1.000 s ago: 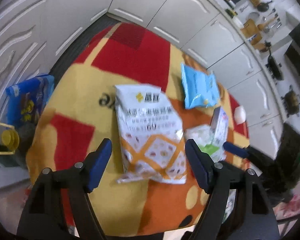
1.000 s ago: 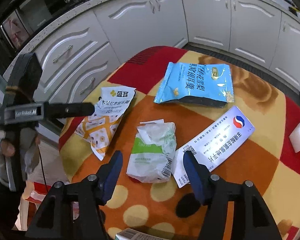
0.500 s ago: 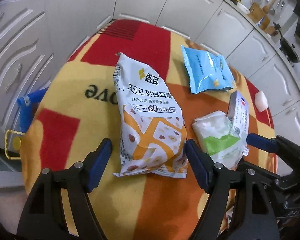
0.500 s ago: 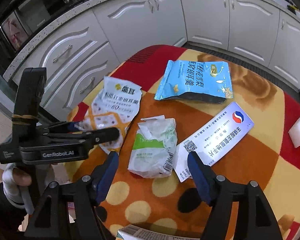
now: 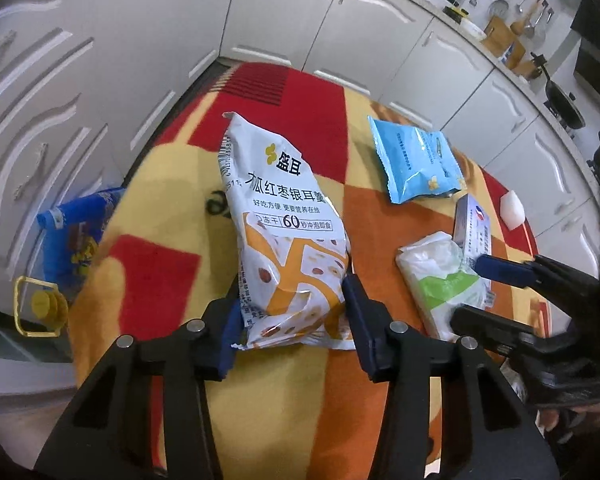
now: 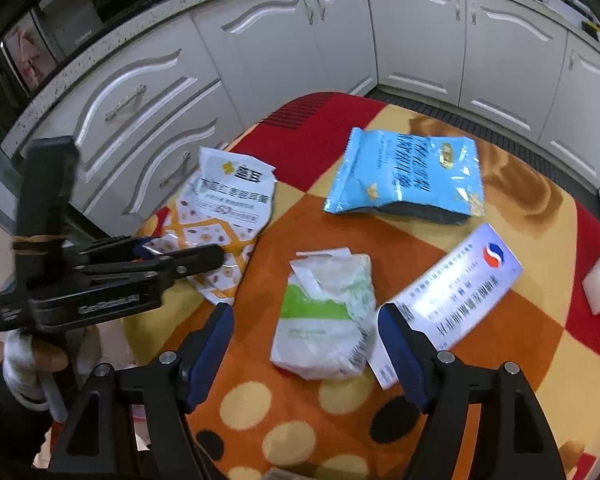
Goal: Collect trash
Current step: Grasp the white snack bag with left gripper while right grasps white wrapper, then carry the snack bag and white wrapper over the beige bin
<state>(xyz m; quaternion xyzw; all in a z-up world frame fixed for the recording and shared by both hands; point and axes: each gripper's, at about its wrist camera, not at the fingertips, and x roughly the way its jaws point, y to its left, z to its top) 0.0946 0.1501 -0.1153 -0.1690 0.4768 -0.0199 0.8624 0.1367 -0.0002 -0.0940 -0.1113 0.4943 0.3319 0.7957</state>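
White panelled kitchen cabinets (image 6: pixel 416 40) were seen curving behind a round desk (image 5: pixel 172 264) covered with a soft, plush cloth in red, orange and yellow blocks. At the centre of the left view, the left hand-held gripper (image 5: pixel 292 320) had just been closing and was clamped on the lower end of a crinkly white-and-orange snack bag (image 5: pixel 288 240), presumably to lift it as trash. The right hand-held gripper (image 6: pixel 306 350) was held wide, having just been opening, astride a crumpled white-and-green wrapper (image 6: pixel 324 312), apparently untouched. A glossy blue pouch (image 6: pixel 404 172) and a flat white carton (image 6: pixel 456 288) lay at right, apart.
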